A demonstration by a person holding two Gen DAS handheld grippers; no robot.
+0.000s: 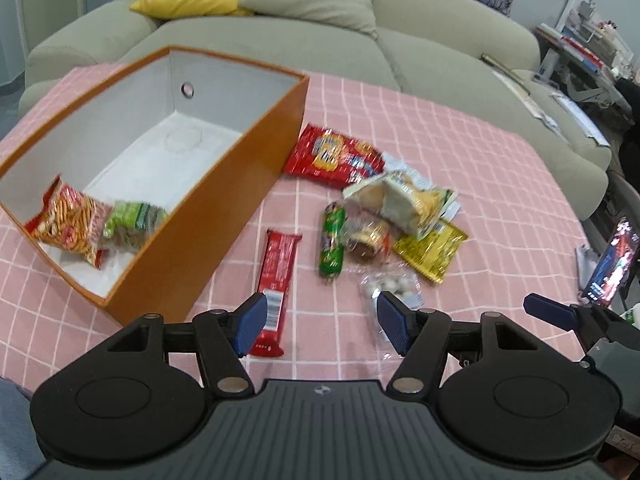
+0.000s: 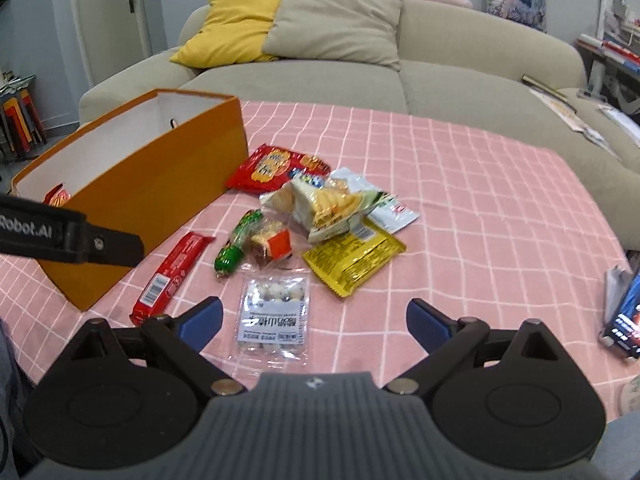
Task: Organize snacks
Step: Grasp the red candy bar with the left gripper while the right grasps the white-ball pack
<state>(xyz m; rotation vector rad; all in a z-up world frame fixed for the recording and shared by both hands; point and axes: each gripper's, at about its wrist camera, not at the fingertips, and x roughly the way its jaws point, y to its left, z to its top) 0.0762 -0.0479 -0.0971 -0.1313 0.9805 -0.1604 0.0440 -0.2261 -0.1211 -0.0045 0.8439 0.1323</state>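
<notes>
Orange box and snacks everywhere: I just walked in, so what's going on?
A person with a gripper in each hand is sorting snacks into the orange box. Two packets already lie inside it; the others are spread on the pink checked cloth. The left gripper hangs open near the red bar. The right gripper hangs open over the clear bag of white balls. Neither holds anything.

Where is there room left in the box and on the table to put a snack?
The far part of the orange box is bare; two snack bags fill its near corner. The pink tablecloth is free to the right of the yellow packet and behind the pile toward the sofa. It is crowded beside the box, around the red bar.
</notes>
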